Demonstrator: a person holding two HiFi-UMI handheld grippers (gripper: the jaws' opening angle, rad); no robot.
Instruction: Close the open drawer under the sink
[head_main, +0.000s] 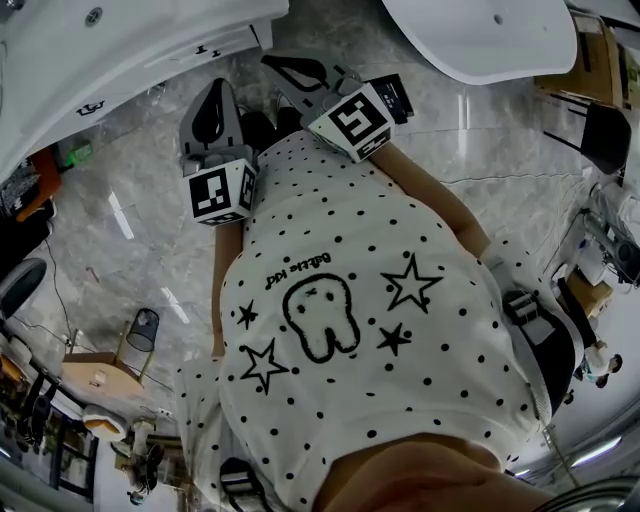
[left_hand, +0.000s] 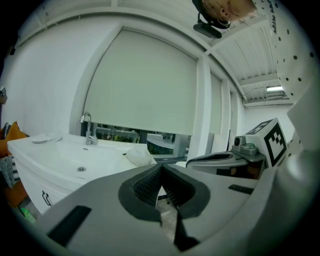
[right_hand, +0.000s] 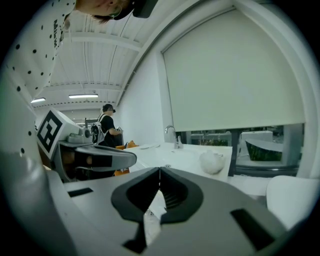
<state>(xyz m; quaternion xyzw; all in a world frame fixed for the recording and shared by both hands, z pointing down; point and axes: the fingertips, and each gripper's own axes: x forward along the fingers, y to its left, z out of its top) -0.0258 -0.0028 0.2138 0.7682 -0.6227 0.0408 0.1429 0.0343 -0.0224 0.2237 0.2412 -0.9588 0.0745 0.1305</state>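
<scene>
The white sink cabinet (head_main: 110, 50) fills the head view's top left, with small dark handles (head_main: 207, 49) on its front. I cannot tell from here whether a drawer stands out. The left gripper view shows the basin (left_hand: 75, 157), its tap (left_hand: 88, 128) and the cabinet front (left_hand: 37, 192) at the lower left. My left gripper (head_main: 212, 118) (left_hand: 161, 169) is shut on nothing, held in the air short of the cabinet. Beside it, my right gripper (head_main: 298, 72) (right_hand: 160, 171) is also shut and empty. Each gripper shows in the other's view.
A white cloth (right_hand: 212, 161) lies on the counter by the sink (right_hand: 182, 152). A second white basin (head_main: 490, 30) is at the head view's top right. A person (right_hand: 107, 128) stands far back. A small stool (head_main: 105, 372) and clutter sit on the marble floor (head_main: 150, 250) at lower left.
</scene>
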